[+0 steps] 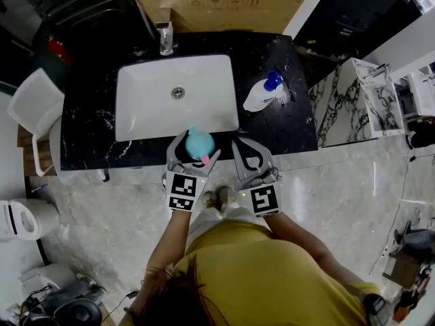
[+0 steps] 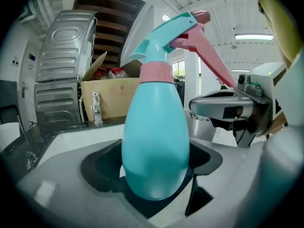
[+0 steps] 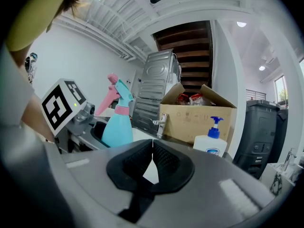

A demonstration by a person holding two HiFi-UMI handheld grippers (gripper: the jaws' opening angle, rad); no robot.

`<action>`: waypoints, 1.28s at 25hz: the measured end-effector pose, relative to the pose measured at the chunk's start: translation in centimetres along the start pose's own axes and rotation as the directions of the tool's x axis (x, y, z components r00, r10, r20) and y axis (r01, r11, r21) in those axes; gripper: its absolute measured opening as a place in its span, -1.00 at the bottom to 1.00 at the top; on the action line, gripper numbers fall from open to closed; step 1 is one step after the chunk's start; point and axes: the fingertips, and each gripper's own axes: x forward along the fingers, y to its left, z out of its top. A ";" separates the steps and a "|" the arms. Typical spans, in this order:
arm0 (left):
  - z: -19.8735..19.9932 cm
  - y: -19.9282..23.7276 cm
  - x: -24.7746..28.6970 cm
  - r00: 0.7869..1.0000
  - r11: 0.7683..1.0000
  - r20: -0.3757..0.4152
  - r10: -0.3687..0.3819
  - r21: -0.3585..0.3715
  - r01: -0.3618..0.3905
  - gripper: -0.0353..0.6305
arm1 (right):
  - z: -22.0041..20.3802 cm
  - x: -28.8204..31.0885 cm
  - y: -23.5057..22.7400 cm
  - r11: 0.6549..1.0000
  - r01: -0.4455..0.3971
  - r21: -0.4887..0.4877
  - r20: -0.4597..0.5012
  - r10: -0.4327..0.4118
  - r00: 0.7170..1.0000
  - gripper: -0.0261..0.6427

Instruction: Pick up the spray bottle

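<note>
Left hand-held gripper [image 2: 159, 151], jaws wide and closing, has the upright spray bottle [image 2: 154, 118] between them, ungripped.

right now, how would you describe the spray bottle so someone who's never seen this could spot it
Find the white sink in the black marble counter. At its front rim the spray bottle is upright between the closing jaws of the left gripper. It is teal with a pink collar and trigger, unlike the white, blue-topped pump bottle right of the sink.
</note>
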 end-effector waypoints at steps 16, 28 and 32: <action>10.3 1.5 -9.8 0.968 0.984 0.176 0.179 -0.042 -0.175 0.32 | 6.3 -3.3 -1.0 0.998 0.068 0.004 0.133 -0.068 0.989 -0.92; 12.7 1.1 -15.6 0.934 0.963 0.233 0.270 -0.051 -0.265 0.33 | 9.0 -6.6 -2.2 0.992 0.123 0.010 0.171 -0.122 0.978 -0.92; 12.8 1.0 -16.1 0.932 0.960 0.233 0.279 -0.053 -0.274 0.33 | 9.3 -7.0 -2.4 0.991 0.128 0.029 0.161 -0.131 0.978 -0.92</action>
